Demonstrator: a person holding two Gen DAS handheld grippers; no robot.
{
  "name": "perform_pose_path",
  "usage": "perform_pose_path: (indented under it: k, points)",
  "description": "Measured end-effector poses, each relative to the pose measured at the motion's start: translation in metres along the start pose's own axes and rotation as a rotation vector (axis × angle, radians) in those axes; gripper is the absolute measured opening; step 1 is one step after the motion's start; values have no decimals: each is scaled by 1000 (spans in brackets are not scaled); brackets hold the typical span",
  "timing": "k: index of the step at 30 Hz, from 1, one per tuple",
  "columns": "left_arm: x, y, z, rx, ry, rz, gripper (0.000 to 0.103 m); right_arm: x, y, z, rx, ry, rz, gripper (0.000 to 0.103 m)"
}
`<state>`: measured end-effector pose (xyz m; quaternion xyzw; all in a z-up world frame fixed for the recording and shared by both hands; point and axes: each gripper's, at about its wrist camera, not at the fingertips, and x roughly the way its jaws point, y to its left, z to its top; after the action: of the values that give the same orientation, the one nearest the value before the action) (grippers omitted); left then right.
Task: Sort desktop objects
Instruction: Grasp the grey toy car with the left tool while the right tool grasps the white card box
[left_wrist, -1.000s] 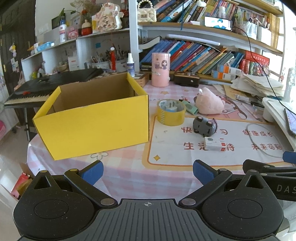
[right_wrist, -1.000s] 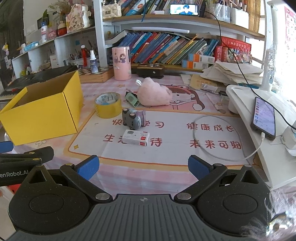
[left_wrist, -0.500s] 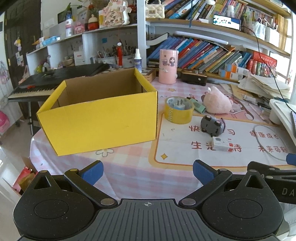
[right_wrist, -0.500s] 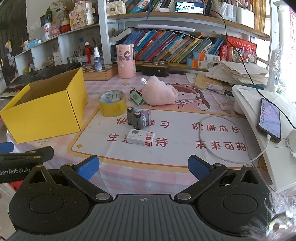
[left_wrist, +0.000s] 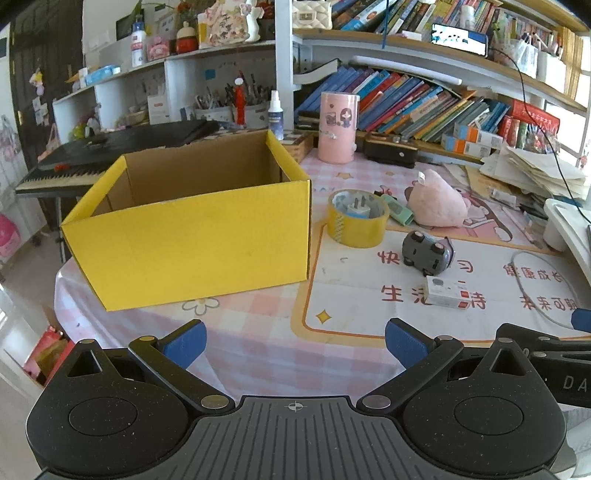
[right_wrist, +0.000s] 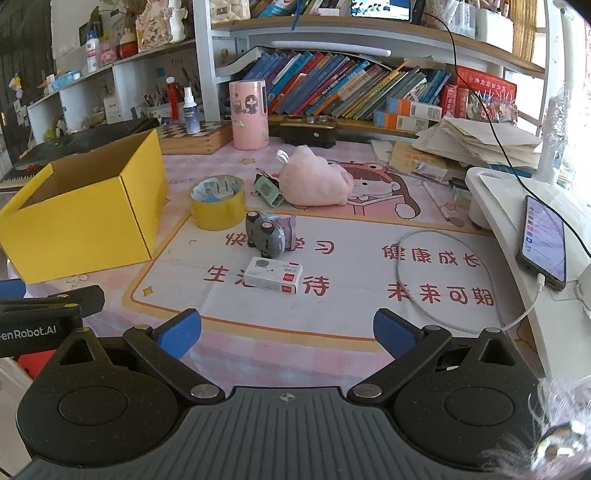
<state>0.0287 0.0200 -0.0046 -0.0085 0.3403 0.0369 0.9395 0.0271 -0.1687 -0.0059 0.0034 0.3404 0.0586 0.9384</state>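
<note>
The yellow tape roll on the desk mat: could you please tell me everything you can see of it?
The yellow tape roll lies flat, its hole facing up, at the desk mat's far left corner, beside the yellow box but apart from it. It looks like glossy packing tape. A white plug stands inside its core. Neither gripper touches it.

The box (left_wrist: 192, 236) stands at the worktop's (left_wrist: 258, 332) left edge; right of it the tape roll (left_wrist: 357, 218), then toy car (left_wrist: 426, 253), with the small carton (left_wrist: 447, 295) nearer the front edge.
</note>
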Motion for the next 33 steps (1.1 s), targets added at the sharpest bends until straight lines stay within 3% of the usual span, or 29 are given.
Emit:
perform_pose_path:
  k: [8,14,18,24,33]
  points:
    - [13,-4,7,-43,21,48,103,21,-8,12,-33,27,32,100]
    - [22,-5,13,-87,31,107,103,54,-11,24,-85,97,57,86]
    - [27,-8,18,-102,33,144,103,78,-13,32,-99,133,97,82]
    - [30,-14,22,-90,41,209,103,103,-6,38,-126,155,147,77]
    - [31,-18,26,-54,54,252,103,133,3,39,-153,192,141,75]
